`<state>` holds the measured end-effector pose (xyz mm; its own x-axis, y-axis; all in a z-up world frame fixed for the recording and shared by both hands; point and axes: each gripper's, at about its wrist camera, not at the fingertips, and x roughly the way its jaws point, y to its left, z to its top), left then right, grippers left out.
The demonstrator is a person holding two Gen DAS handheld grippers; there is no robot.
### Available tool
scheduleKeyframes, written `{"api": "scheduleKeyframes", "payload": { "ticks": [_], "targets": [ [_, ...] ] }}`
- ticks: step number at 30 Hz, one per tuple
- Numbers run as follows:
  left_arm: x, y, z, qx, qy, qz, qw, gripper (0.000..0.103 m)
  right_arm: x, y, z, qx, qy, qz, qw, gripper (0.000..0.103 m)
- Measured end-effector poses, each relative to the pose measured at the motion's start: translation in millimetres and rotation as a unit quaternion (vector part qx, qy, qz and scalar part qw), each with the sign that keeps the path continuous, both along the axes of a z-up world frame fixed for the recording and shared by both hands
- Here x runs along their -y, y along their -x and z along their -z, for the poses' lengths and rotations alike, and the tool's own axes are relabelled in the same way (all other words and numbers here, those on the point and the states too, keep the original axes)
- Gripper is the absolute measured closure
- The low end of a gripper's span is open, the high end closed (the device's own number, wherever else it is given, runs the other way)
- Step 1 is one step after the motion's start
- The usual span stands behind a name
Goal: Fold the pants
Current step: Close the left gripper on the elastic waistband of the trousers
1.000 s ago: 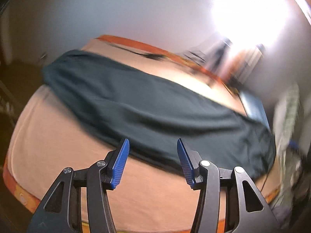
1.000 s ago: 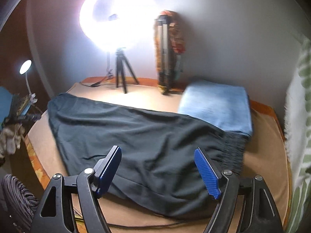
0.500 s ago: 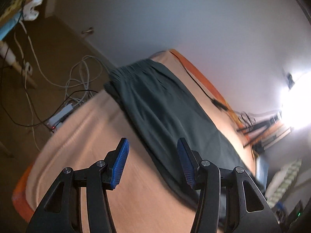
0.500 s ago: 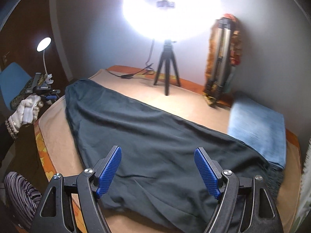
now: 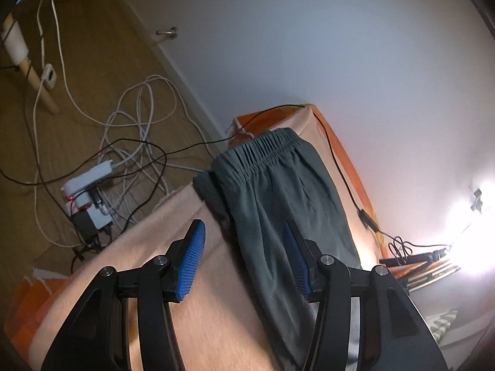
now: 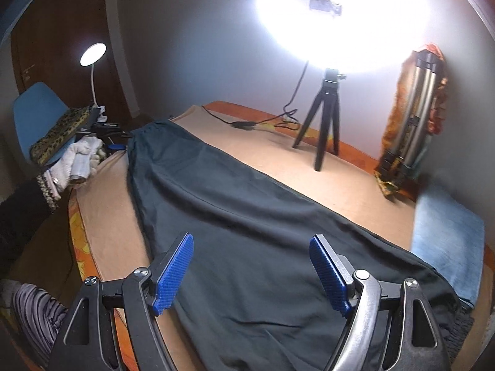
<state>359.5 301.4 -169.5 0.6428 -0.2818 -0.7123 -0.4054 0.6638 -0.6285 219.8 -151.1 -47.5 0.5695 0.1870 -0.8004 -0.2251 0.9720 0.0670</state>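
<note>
Pants [image 6: 247, 216] spread flat along the bed [image 6: 309, 160], my left gripper [image 5: 244, 259] and right gripper [image 6: 252, 273] both spread apart above them, holding nothing.

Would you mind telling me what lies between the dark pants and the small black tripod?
In the right wrist view, only bare peach bedcover lies between the pants and the tripod.

A bed [image 6: 272, 167] covered with a peach sheet is seen. The dark pants [image 6: 247, 232] are spread flat along it. A folded blue cloth [image 6: 445, 238], a small black tripod [image 6: 324, 123] and a black cable [image 6: 247, 123] are also placed on it.
</note>
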Motion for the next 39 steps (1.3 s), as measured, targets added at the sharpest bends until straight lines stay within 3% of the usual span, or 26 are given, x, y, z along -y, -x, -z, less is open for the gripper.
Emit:
{"api": "scheduleKeyframes", "payload": {
  "ticks": [14,23,29,35,37,39],
  "targets": [
    [-7.5,-28.1,9.3,0.015,-0.025,-0.025,0.9992,0.052,-6.4,-10.6,9.9,-0.010,-0.014,-0.007,1.000,0.023],
    [-2.0,-34.1,7.3,-0.013,-0.111,-0.039,0.9929,0.052,-12.0,-12.6,15.9,-0.017,-0.016,-0.018,1.000,0.023],
    [-4.8,-41.8,19.0,-0.014,-0.092,-0.011,0.9956,0.045,-15.7,-14.7,19.6,-0.021,-0.018,-0.023,0.999,0.023],
    [-10.2,-42.6,24.7,-0.002,-0.069,-0.017,0.9975,0.044,-16.0,-17.8,21.1,-0.021,-0.017,-0.019,0.999,0.023],
    [-8.1,-41.8,23.6,0.005,-0.080,-0.016,0.9967,0.050,-16.4,-17.4,20.8,-0.021,-0.015,-0.019,0.999,0.023],
    [-4.6,-40.7,18.2,0.016,-0.094,-0.016,0.9953,0.066,-16.6,-18.5,21.2,-0.021,-0.013,-0.019,1.000,0.023]
  ]
}}
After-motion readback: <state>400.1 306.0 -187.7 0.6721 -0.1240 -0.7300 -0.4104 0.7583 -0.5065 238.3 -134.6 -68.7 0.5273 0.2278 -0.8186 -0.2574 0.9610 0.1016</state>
